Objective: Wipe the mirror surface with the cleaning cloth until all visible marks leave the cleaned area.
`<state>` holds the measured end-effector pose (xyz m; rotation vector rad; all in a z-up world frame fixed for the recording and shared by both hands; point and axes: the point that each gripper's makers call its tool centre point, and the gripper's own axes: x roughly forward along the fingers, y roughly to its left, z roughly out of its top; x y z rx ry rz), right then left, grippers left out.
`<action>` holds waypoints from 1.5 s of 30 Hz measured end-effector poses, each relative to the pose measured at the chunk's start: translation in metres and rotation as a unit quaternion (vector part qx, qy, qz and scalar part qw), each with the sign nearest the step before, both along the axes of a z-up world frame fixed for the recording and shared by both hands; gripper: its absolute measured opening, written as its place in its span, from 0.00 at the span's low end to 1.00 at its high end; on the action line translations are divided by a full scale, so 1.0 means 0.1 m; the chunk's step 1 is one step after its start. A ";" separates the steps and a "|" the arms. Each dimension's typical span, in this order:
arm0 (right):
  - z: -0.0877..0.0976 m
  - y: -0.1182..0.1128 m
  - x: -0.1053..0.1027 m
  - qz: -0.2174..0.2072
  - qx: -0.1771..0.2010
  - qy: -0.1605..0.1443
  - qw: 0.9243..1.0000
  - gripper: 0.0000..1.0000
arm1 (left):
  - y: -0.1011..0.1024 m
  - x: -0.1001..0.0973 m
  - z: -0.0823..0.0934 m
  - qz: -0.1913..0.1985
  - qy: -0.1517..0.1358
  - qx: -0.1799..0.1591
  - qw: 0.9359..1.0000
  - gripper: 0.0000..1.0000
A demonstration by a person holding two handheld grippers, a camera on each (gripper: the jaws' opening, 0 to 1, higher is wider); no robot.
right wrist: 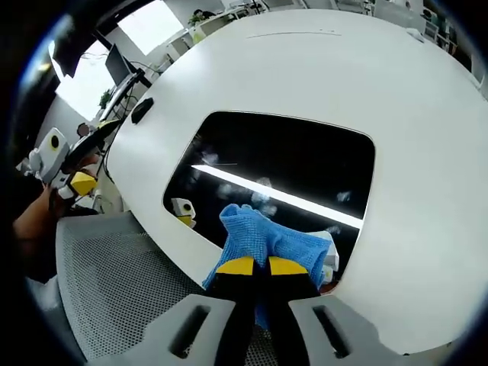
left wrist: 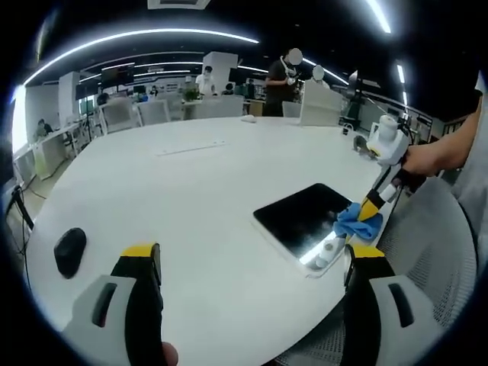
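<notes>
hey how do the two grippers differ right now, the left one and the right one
The left gripper stands open with nothing between its jaws, while the right gripper is shut on the blue cloth. The left gripper hovers over the bare white table; the right gripper presses the cloth onto the mirror. Both have yellow-tipped black jaws.

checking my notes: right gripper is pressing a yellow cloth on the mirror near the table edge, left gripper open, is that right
Not quite: the cloth is blue, not yellow, as the right gripper view shows. The rest holds: the right gripper presses it on the mirror near the table edge, left gripper open.
</notes>
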<state>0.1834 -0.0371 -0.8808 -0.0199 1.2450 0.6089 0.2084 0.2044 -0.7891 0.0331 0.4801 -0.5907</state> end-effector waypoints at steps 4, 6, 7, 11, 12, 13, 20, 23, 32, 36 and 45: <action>0.01 -0.04 0.00 -0.004 -0.001 0.000 1.000 0.00 | -0.01 -0.03 0.01 -0.001 0.001 -0.001 1.000 0.99; 0.01 -0.07 0.00 -0.004 -0.003 -0.001 1.000 0.00 | -0.02 -0.04 0.02 -0.001 0.001 -0.002 1.000 0.99; 0.01 -0.07 0.00 -0.003 -0.005 -0.002 1.000 0.00 | -0.02 -0.04 0.02 -0.001 0.001 -0.002 1.000 0.99; 0.00 -0.13 0.00 -0.004 -0.003 -0.005 1.000 0.00 | 0.02 -0.04 0.01 0.004 0.000 -0.006 1.000 0.99; 0.00 -0.15 0.00 -0.004 -0.004 -0.006 1.000 0.00 | 0.03 -0.04 0.00 0.005 0.000 -0.006 1.000 0.99; 0.01 -0.16 0.00 -0.004 -0.005 -0.007 1.000 0.00 | 0.04 -0.05 0.00 0.005 0.001 -0.005 1.000 0.99; 0.00 -0.33 0.01 -0.012 -0.013 -0.008 1.000 0.00 | 0.04 -0.07 -0.01 0.008 0.002 -0.006 1.000 0.99; 0.00 -0.40 0.02 -0.024 -0.011 -0.002 1.000 0.00 | 0.03 -0.07 -0.01 0.007 0.002 -0.007 1.000 0.99; 0.01 -0.48 0.04 -0.026 -0.021 -0.009 0.999 0.00 | 0.07 -0.02 -0.06 0.012 0.002 -0.008 1.000 0.99; 0.00 -0.48 0.05 -0.023 -0.025 -0.009 0.999 0.00 | 0.06 0.00 -0.06 0.011 0.001 -0.009 1.000 0.99; 0.00 -0.45 0.13 -0.027 -0.029 -0.013 0.999 0.00 | 0.07 0.04 -0.03 0.013 -0.001 -0.012 1.000 0.99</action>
